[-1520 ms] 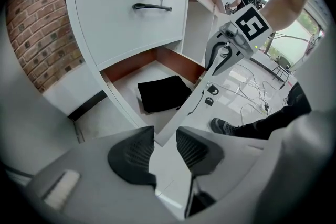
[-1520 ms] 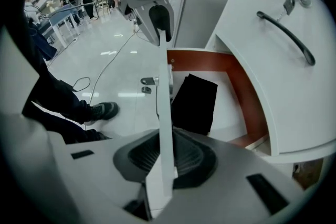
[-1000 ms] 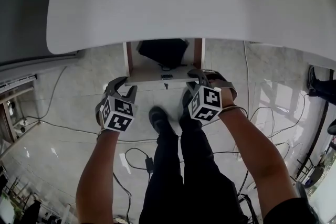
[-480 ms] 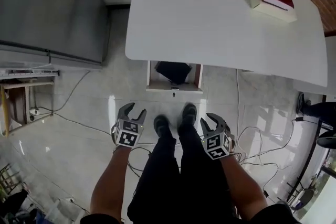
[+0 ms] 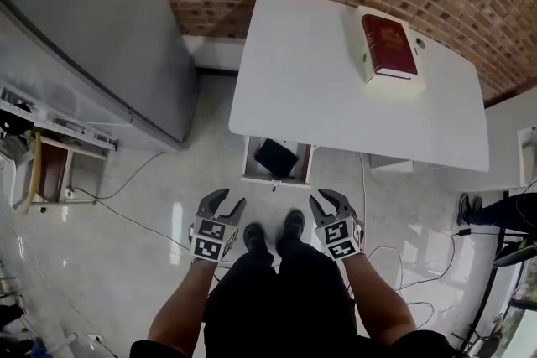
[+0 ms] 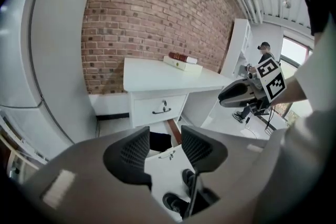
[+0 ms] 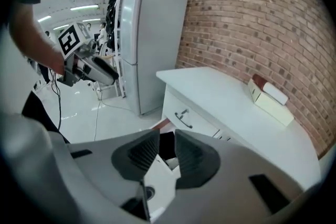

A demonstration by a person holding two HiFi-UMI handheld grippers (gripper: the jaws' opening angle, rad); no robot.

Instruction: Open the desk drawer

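- The lower drawer is sitting pulled out from under the near edge of the desk, centre of the head view. The black item inside is showing. It's sitting as far out as a second ago.
- The upper drawer is showing shut in the left gripper view.
- We're standing up: the desk is shrinking in frame, and the whole top is now showing, with the red book upper right.
- Both tools are coming away from the drawer. A second ago they were near its front. Now they're hanging well apart from it, lower centre, either side of our shoes.
- The left gripper is partly open with its jaws easing closed, nothing between them.
- The right gripper is showing a narrower gap, also closing, holding nothing.
- We're reading this as the opening done and us backing off. No pull looks left to make.
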